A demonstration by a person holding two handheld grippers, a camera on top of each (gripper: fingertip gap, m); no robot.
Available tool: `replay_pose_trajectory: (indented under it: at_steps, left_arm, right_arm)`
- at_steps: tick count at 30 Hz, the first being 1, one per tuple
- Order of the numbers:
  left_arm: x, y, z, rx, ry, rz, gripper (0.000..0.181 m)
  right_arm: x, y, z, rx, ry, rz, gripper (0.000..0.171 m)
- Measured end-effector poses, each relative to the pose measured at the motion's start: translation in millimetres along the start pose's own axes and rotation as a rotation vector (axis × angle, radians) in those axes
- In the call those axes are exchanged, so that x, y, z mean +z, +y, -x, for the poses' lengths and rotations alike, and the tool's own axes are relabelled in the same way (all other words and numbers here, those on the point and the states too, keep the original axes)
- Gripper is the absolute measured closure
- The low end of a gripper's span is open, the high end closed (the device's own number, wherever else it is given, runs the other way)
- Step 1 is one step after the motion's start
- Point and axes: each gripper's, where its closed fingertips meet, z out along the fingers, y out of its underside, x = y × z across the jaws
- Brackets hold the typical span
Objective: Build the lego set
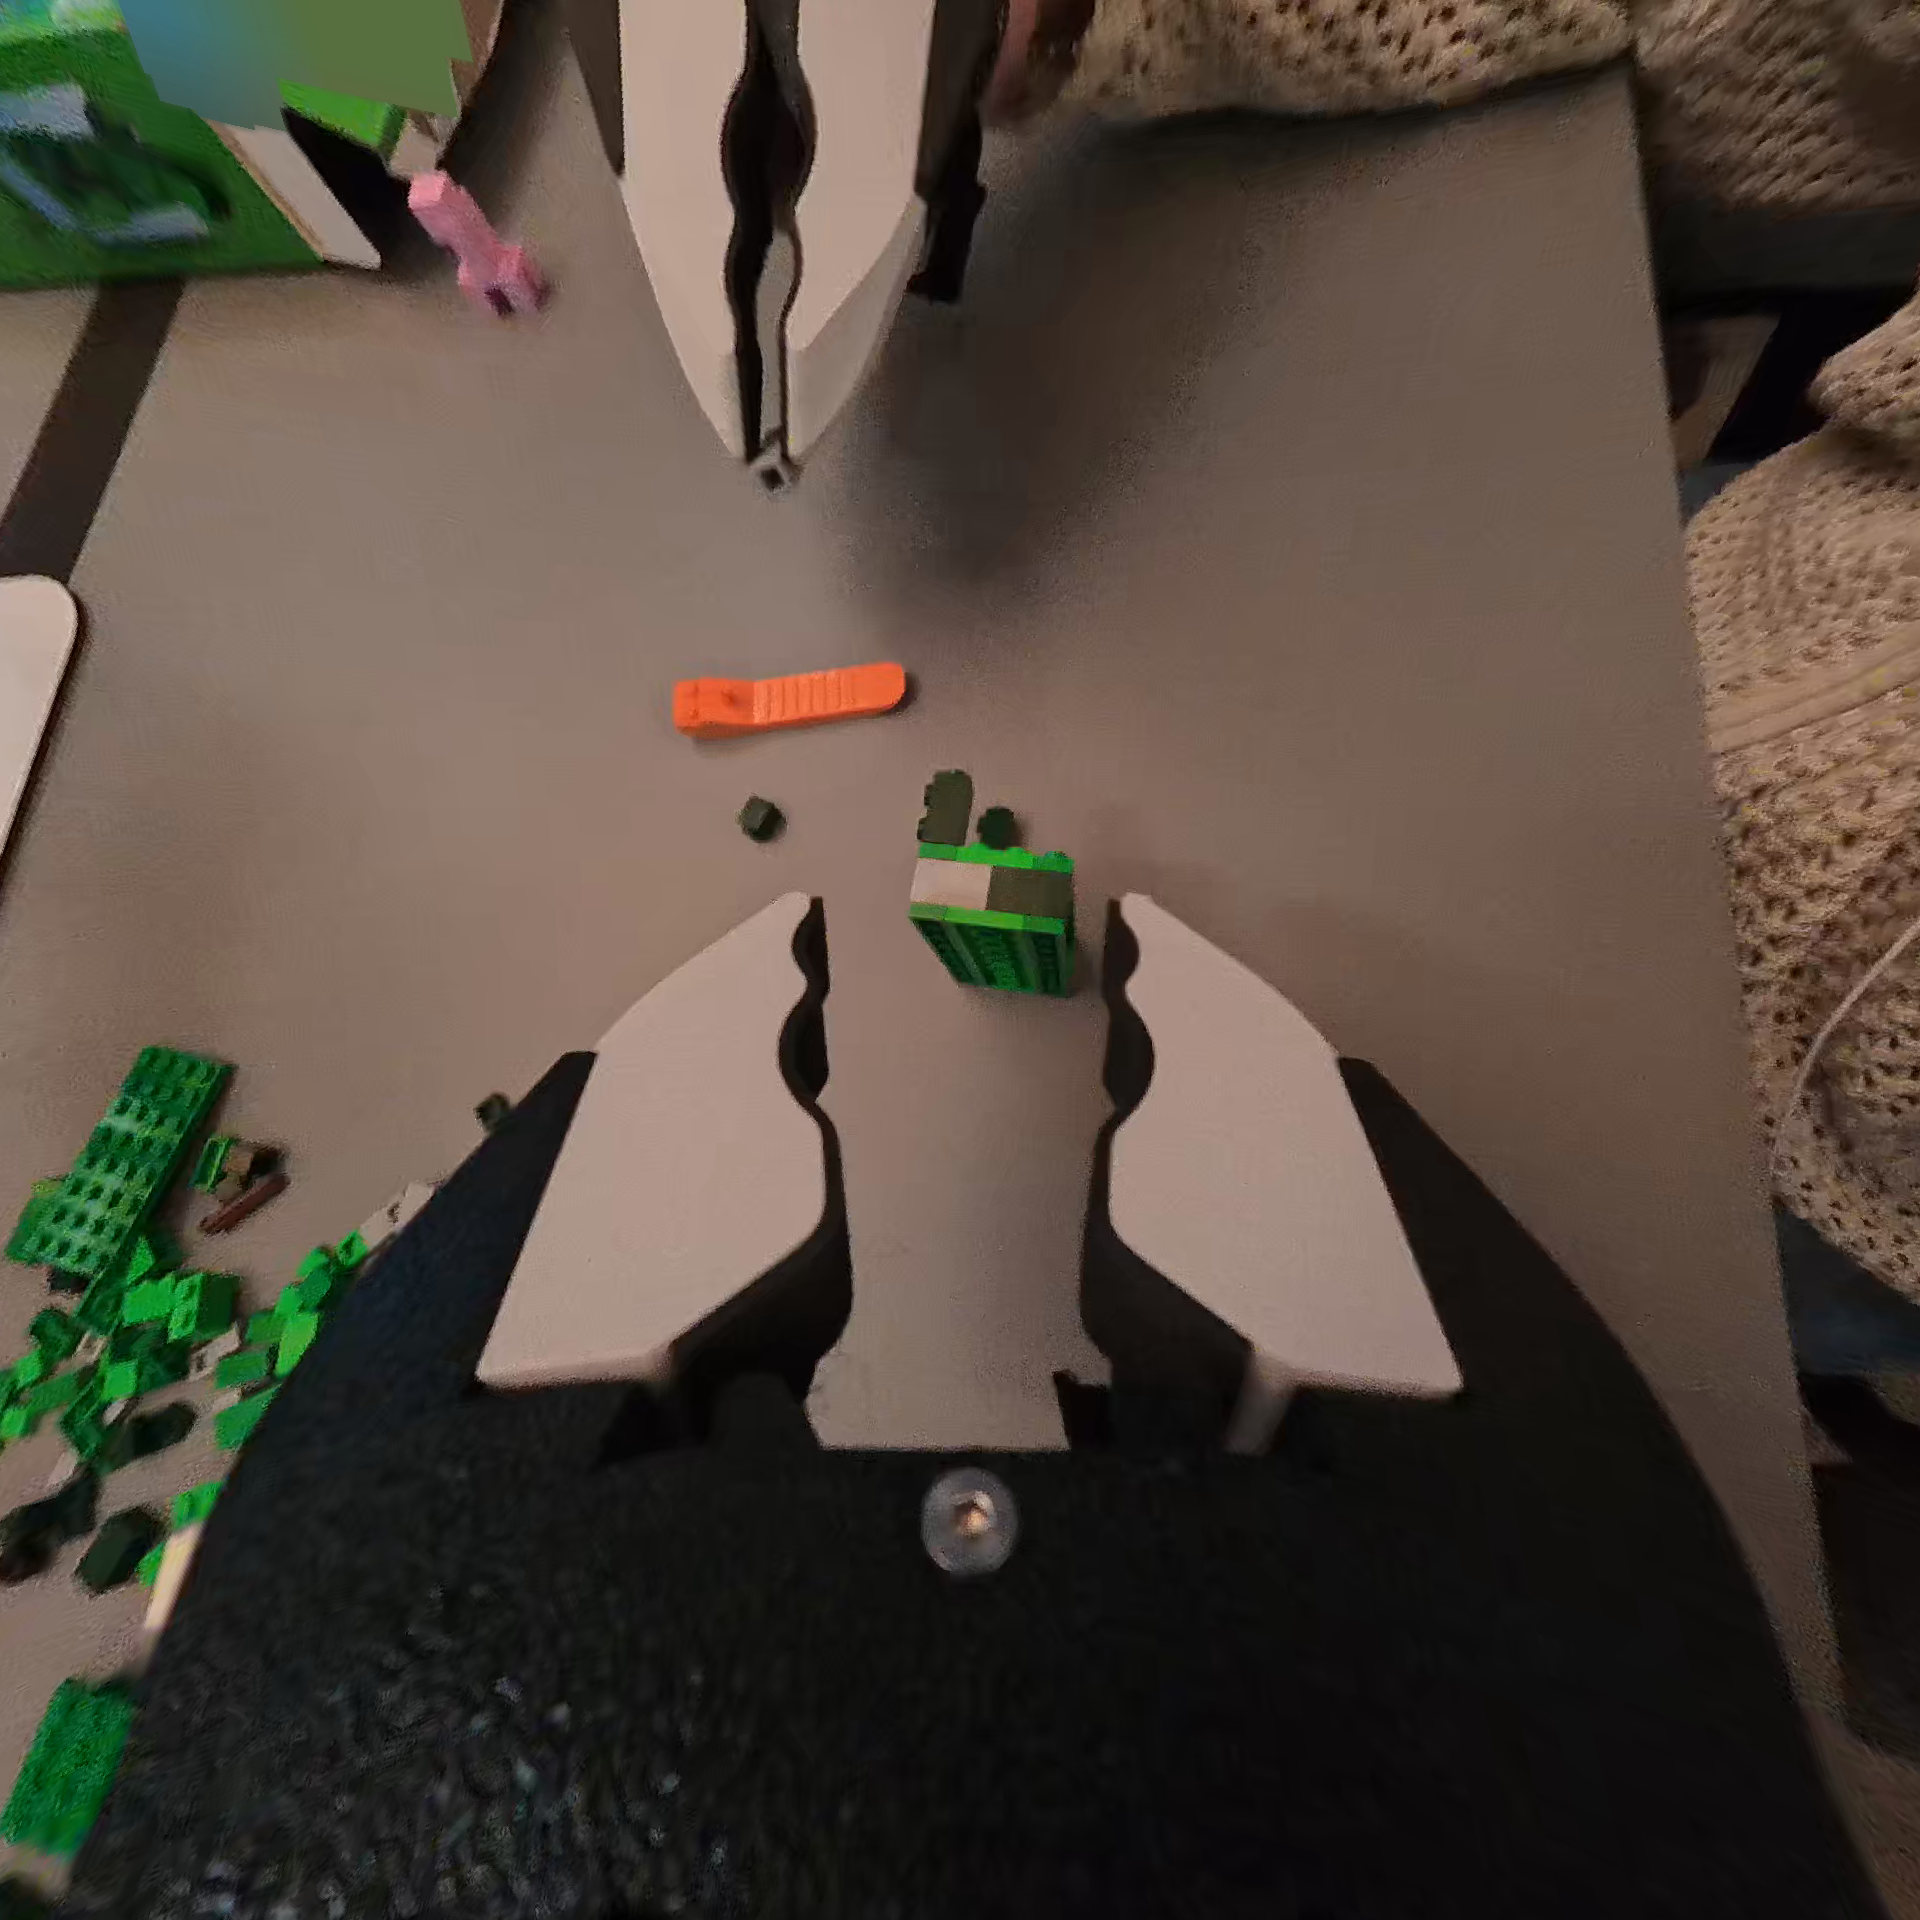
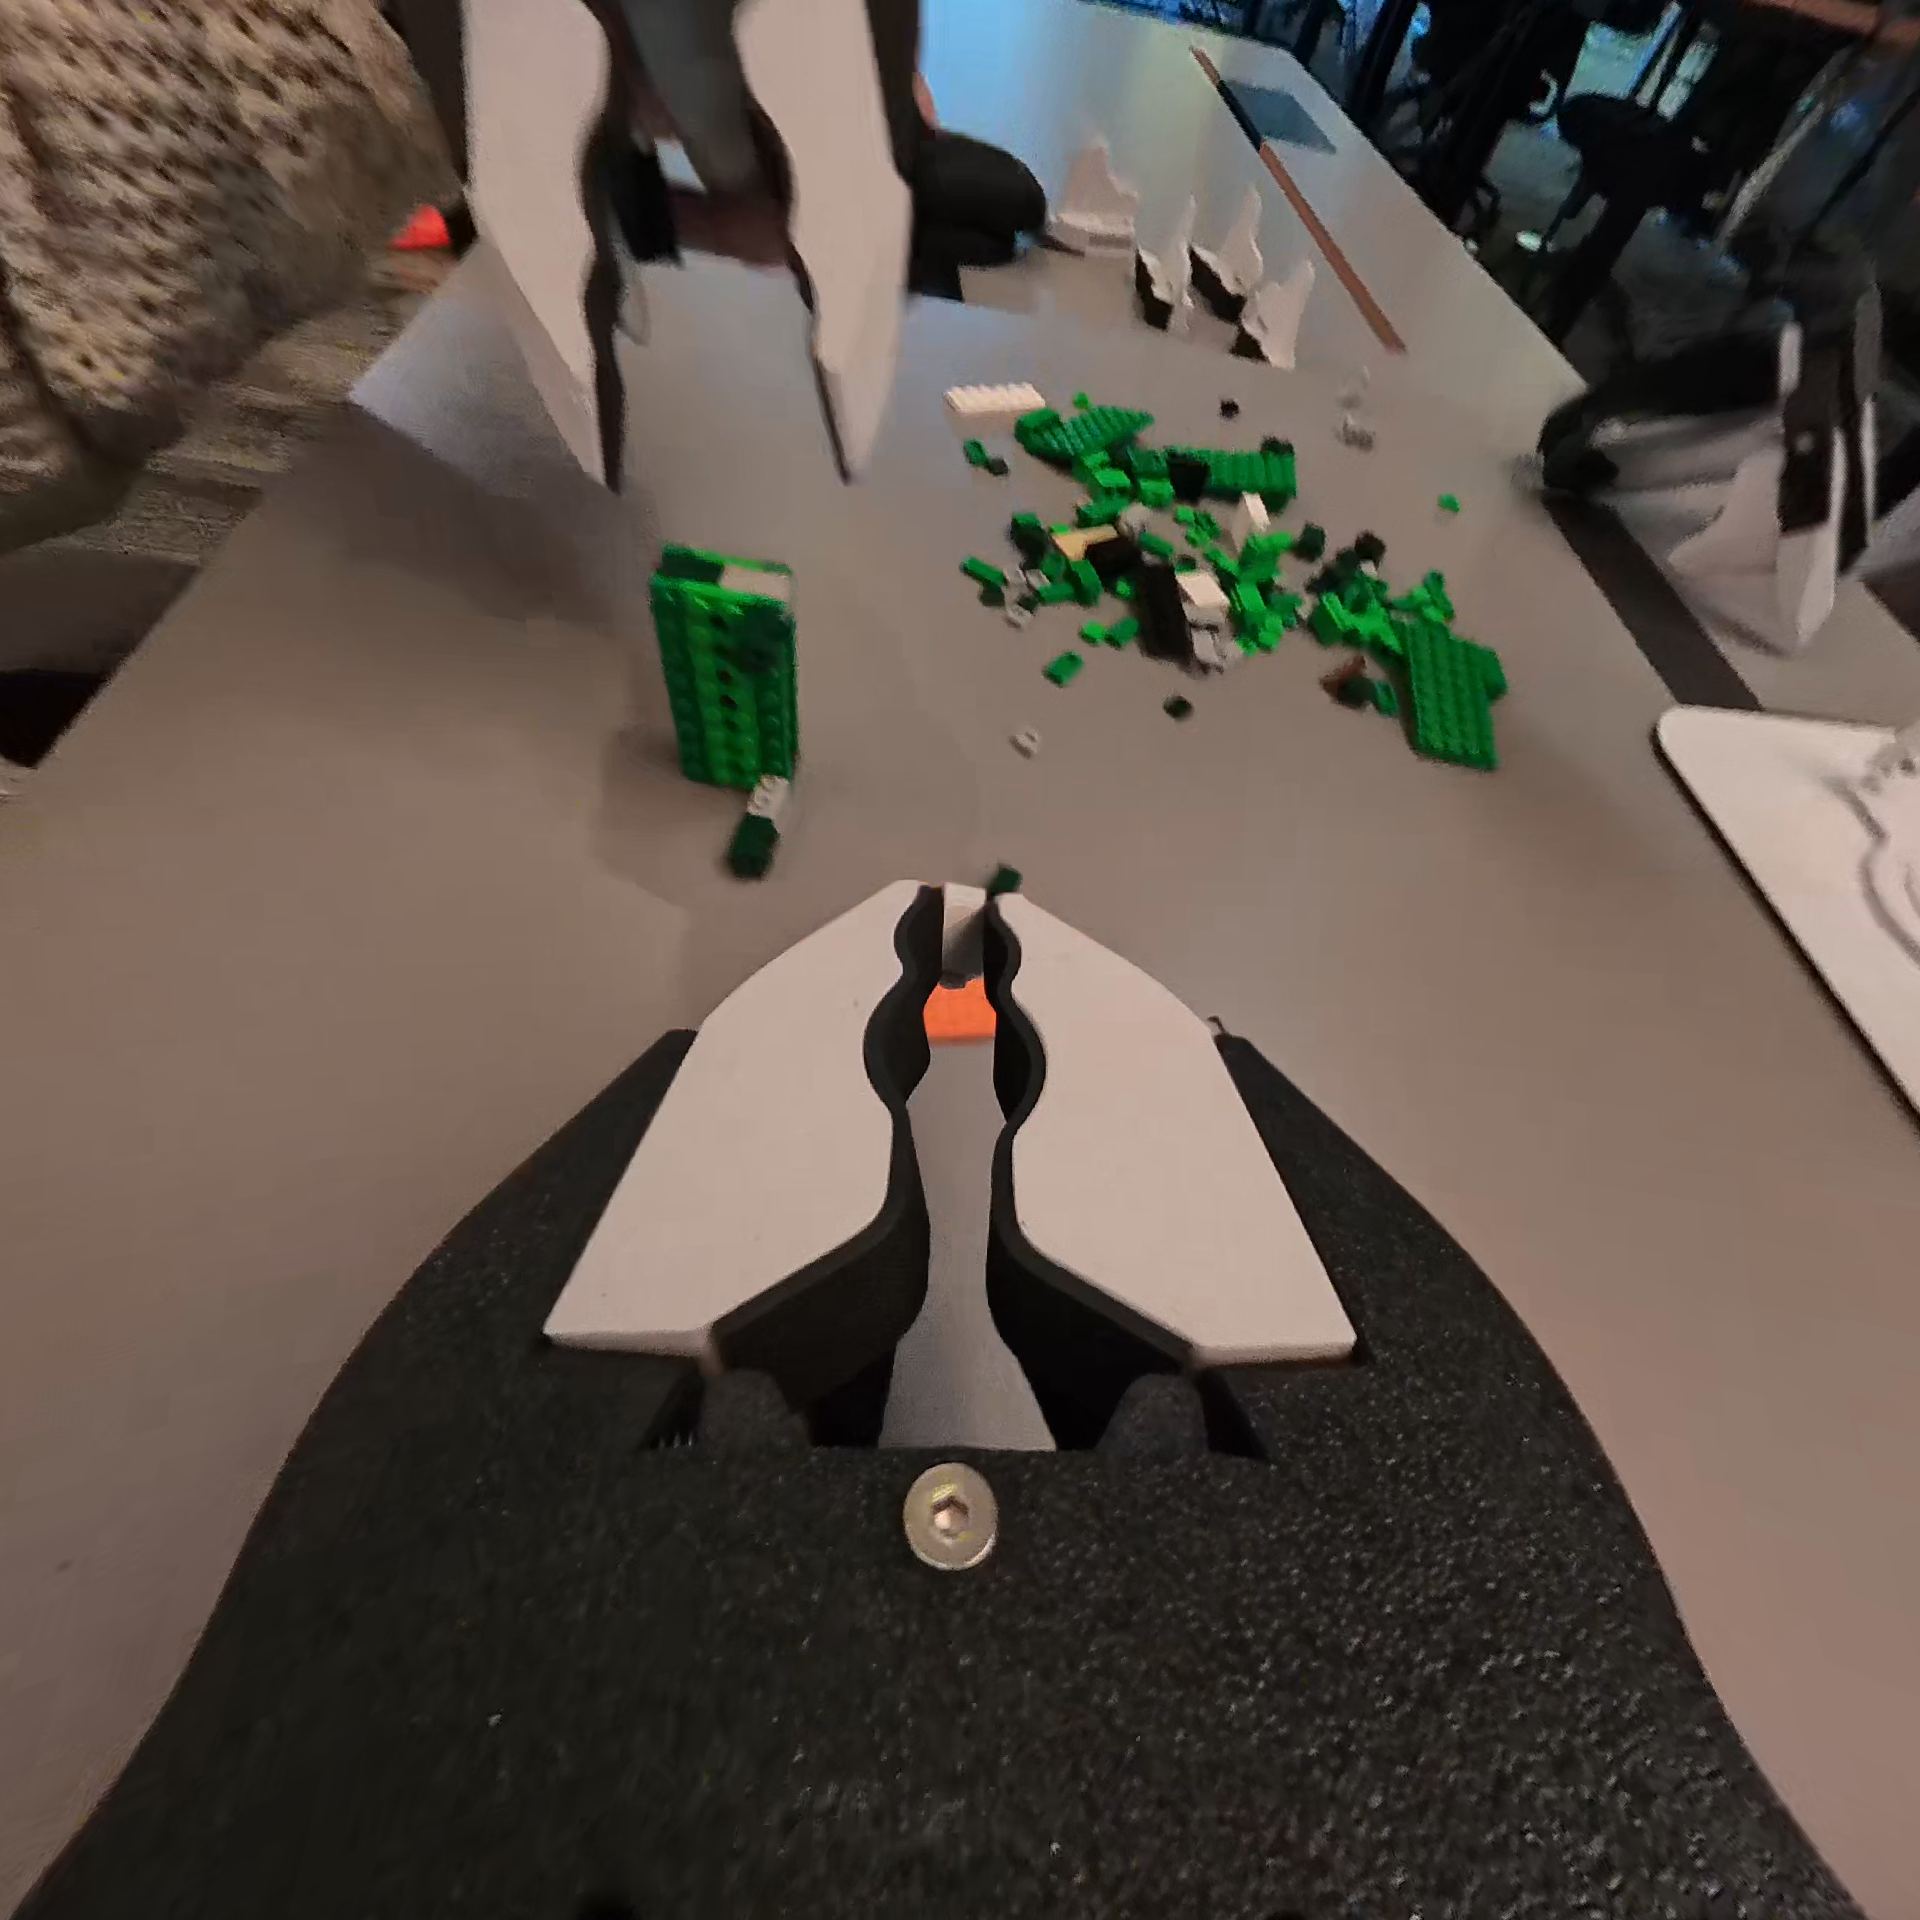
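Observation:
A partly built green block (image 1: 992,930) with white and dark green bricks on top stands on the grey table (image 1: 1351,727). My left gripper (image 1: 968,909) is open, and the block sits just ahead of the gap, nearer the right finger. In the right wrist view the block (image 2: 727,665) stands upright below the open left gripper (image 2: 727,473). My right gripper (image 2: 958,904) is shut on a small light grey brick (image 2: 961,930) and hovers over the orange brick separator (image 2: 956,1013). The right gripper (image 1: 771,457) also shows at the far side in the left wrist view.
The orange separator (image 1: 790,698) and small dark green pieces (image 1: 951,805) lie near the block. A pile of loose green bricks (image 2: 1195,551) lies to one side, with a pink figure (image 1: 473,244), a green box (image 1: 104,208) and a white board (image 2: 1818,831). A knit sleeve (image 1: 1818,727) is at the edge. Tip to tip, the grippers are about 12 centimeters apart. My right gripper's tips are some 25 centimeters from the pink figure (image 1: 473,244).

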Motion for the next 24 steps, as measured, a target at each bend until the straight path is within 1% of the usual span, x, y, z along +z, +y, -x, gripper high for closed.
replay_pose_trajectory:
  at_steps: [1,3,6,9,14,16,22,24]
  left_arm:
    - [1.5,0.8,-1.7,0.005,0.010,-0.035,0.125]
    - [6.2,0.4,-3.9,0.001,0.029,-0.107,0.118]
    - [15.6,-1.8,-6.8,-0.031,0.075,-0.198,0.108]
    - [23.8,2.7,-8.6,-0.043,0.118,-0.229,0.108]
    - [24.8,-1.1,-9.6,-0.064,0.164,-0.336,0.123]
    - [27.5,-0.4,-7.7,-0.065,0.152,-0.338,0.128]
    - [39.1,5.0,-8.6,-0.046,0.126,-0.300,0.127]
    - [39.5,10.2,-6.6,-0.042,0.106,-0.285,0.122]
  right_arm:
    - [2.9,-6.8,6.4,-0.016,-0.008,-0.008,0.164]
    - [11.7,-16.3,19.0,-0.045,-0.018,-0.014,0.164]
    - [28.9,-19.2,35.6,-0.092,-0.016,0.012,0.164]
    - [39.1,-22.6,45.9,-0.130,-0.003,0.011,0.164]
    - [44.5,-26.5,46.8,-0.123,0.021,-0.001,0.164]
    - [46.1,-25.4,46.2,-0.118,0.025,-0.003,0.164]
    - [49.6,-22.3,46.7,-0.110,0.015,-0.015,0.164]
    - [49.3,-23.6,46.3,-0.115,0.019,-0.026,0.164]
